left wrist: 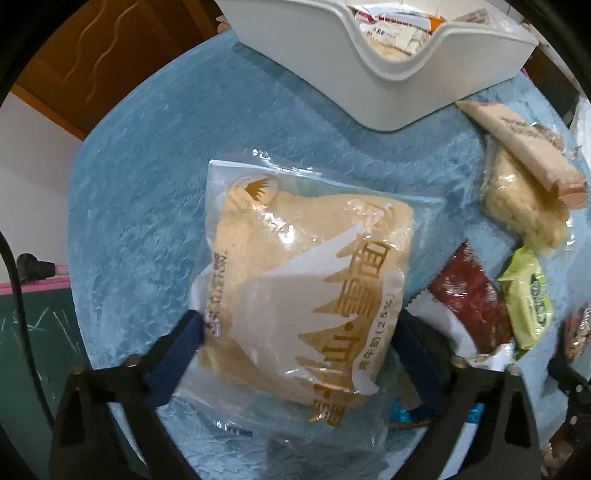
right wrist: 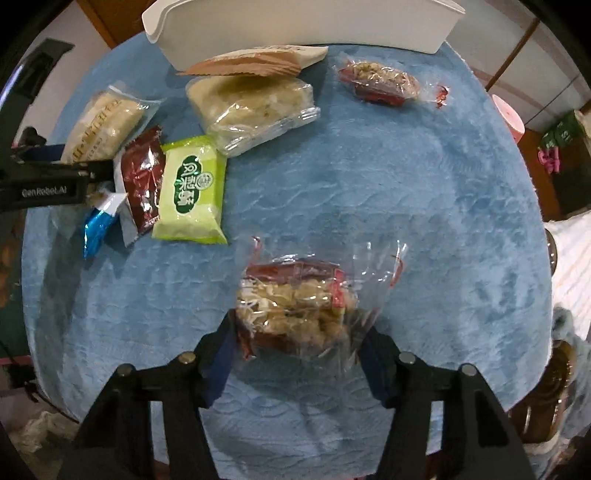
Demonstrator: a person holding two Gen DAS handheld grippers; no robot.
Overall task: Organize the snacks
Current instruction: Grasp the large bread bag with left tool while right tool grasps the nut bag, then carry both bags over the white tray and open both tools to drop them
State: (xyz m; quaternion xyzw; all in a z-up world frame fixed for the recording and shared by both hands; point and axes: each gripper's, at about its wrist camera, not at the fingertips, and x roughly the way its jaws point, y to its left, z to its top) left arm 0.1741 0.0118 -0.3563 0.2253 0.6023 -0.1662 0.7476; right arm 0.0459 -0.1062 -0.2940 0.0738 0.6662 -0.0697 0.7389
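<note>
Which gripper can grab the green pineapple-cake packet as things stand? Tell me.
Probably neither freely: the left gripper straddles the bread bag, the right gripper a nut snack. The green packet lies uncovered.

A white bin point(right wrist: 303, 26) is set at the far edge of the blue mat point(right wrist: 369, 184), with packets seen inside it from the left wrist view. In the right wrist view, a wide wrapped cake point(right wrist: 255, 107) is placed just before the bin, a nut bar point(right wrist: 384, 81) to its right, and a green packet point(right wrist: 192, 192) before it to the left. The bread bag point(left wrist: 295, 288) is flanked by the left gripper point(left wrist: 299, 332), and a second nut bar point(right wrist: 295, 306) by the right gripper point(right wrist: 299, 343).
</note>
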